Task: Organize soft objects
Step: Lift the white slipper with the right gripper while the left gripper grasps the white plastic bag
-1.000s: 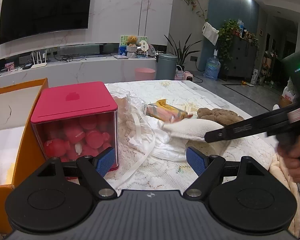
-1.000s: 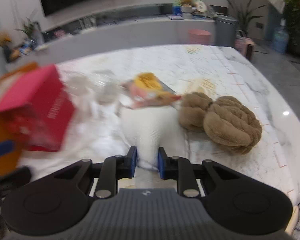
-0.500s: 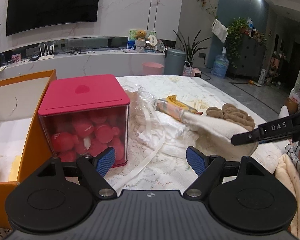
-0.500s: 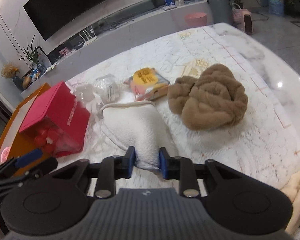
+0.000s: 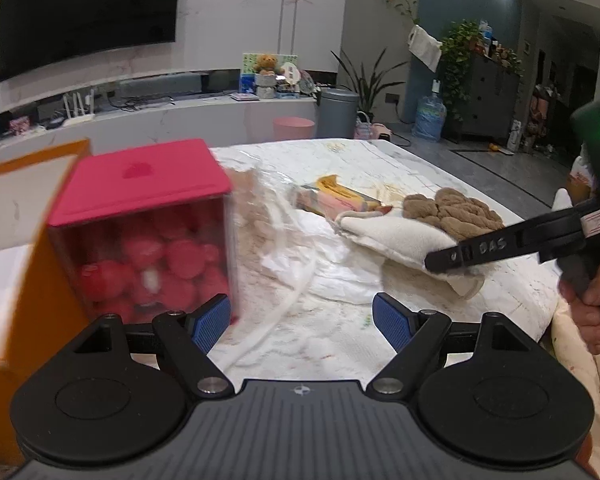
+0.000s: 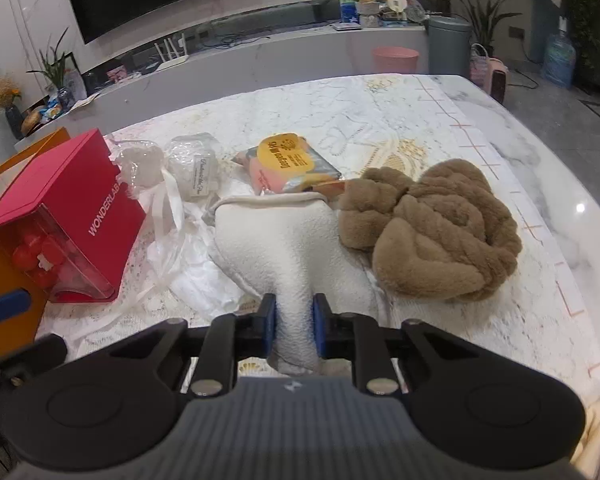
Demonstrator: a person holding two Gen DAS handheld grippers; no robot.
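The red box (image 6: 66, 216) carries the word "WONDERLAB" in white capitals along its side, and its clear lower half shows red balls inside. The flat snack packet (image 6: 288, 168) has a yellow label with print too small to read. A small tag on the clear wrapped bundle (image 6: 192, 168) bears script that cannot be made out. In the left wrist view, the letters "DAS" are scratched on the right gripper's (image 6: 293, 322) black finger.

The right gripper reaches in from the right side of the table (image 6: 420, 104), held in the person's hand (image 5: 592, 300), with its fingers pointing toward the box. Its blue pads are clenched on the near end of the white cloth bag (image 6: 276, 252). The left gripper (image 5: 300, 322) sits low over the near edge of the table with its jaws spread wide and nothing between them, the left pad close to the box.

The white cloth bag is cream, nubbly and soft, with a corded rim at its far end. It lies in the middle of the table, over crumpled white plastic (image 6: 196, 276), touching the brown plush knot (image 6: 432, 228) on its right; the snack packet sits just behind it. An orange bin (image 5: 32, 280) stands left of the box.
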